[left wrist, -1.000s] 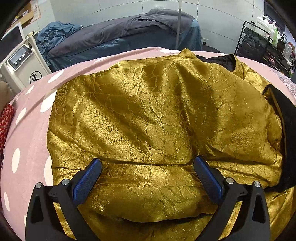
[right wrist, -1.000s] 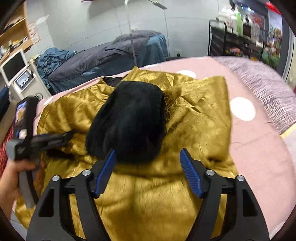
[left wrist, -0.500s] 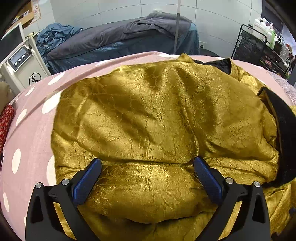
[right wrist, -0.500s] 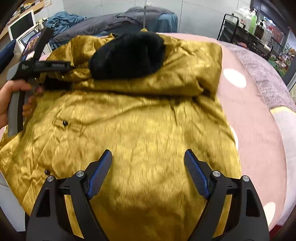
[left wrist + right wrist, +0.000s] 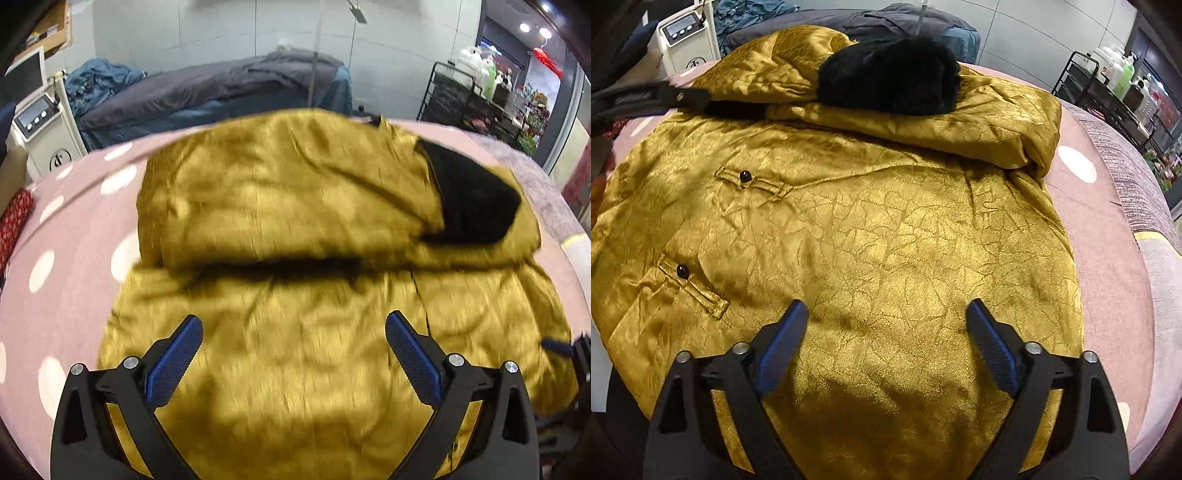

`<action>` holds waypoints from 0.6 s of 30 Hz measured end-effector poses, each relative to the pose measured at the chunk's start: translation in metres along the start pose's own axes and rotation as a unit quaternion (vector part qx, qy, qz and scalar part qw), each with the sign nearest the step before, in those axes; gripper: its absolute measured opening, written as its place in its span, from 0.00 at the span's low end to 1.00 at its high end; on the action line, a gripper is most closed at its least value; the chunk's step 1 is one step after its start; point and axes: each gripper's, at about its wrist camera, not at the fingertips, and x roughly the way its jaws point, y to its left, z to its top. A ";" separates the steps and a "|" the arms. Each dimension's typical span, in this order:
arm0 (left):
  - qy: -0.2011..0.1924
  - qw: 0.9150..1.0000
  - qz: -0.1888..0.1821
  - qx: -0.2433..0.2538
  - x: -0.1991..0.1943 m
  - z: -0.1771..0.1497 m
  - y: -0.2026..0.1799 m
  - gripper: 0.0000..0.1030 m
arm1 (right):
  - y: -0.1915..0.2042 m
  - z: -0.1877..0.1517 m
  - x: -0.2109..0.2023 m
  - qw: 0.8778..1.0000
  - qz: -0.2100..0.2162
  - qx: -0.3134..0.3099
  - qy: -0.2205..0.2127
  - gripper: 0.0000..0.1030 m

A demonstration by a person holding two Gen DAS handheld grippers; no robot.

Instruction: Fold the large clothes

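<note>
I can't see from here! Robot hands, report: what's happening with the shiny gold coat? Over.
Left gripper open, right gripper open, both empty. Gold coat flat on pink bedspread, top folded down, black fur cuff on top. Nothing blocking.

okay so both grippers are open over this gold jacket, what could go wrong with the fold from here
The gold jacket looks slick and puffy, so the folded-over top part might slide or spring open. The near hem appears to hang over the bed edge, and its weight may drag the jacket off. The frog buttons could snag a fingertip of the right gripper.
</note>
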 end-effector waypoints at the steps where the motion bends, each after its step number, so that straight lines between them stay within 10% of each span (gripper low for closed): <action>1: 0.017 1.000 -0.006 -0.002 0.001 -0.011 0.001 0.94 | 0.001 -0.001 0.001 1.000 -0.002 -0.002 0.002 0.94; 6: 0.072 0.997 0.001 0.001 0.020 -0.047 -0.005 0.94 | 0.004 -0.005 0.003 1.000 -0.006 0.003 -0.001 0.95; 18: 0.041 0.998 0.043 -0.014 0.028 -0.049 -0.012 0.95 | 0.003 -0.002 0.011 1.000 -0.014 0.025 -0.003 0.95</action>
